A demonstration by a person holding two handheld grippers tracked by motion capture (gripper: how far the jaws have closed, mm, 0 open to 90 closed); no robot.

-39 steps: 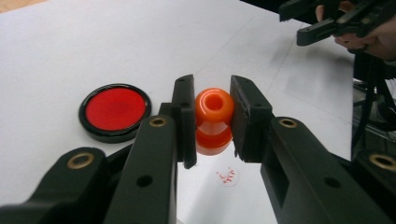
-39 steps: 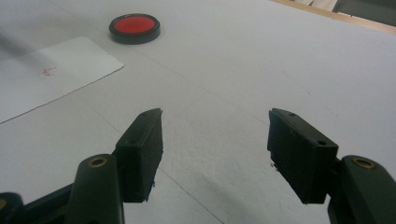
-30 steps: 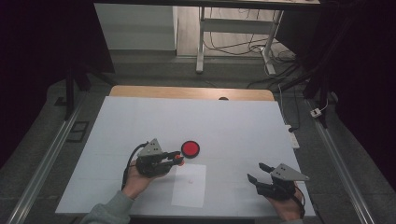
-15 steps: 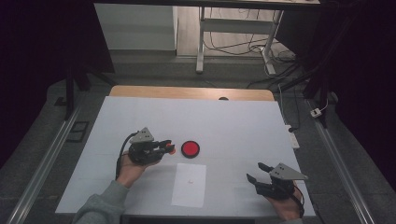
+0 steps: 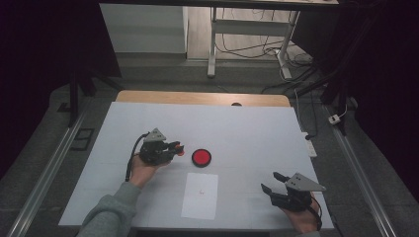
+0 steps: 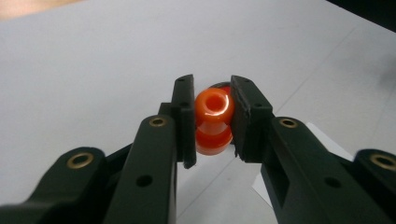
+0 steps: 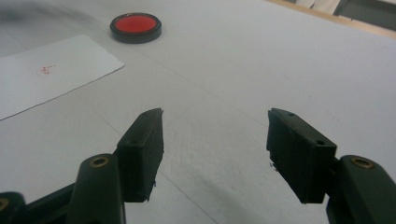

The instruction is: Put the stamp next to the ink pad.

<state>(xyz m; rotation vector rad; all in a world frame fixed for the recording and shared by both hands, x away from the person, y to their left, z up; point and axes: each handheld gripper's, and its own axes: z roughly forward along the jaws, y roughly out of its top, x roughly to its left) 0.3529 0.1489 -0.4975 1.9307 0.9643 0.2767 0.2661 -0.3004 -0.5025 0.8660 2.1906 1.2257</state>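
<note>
High view showed my left gripper (image 5: 174,148) had drawn left, away from the ink pad (image 5: 201,157), its jaws clamped on the orange stamp (image 6: 213,122), which sat between the pads above the table (image 5: 257,133). I judged stamping the paper (image 5: 200,195) came next. My right gripper (image 5: 271,183) gaped empty.

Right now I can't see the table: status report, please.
Left tool shut on the orange stamp. Right tool open, empty. Red ink pad and paper sheet lie close by; nothing in the way.
</note>
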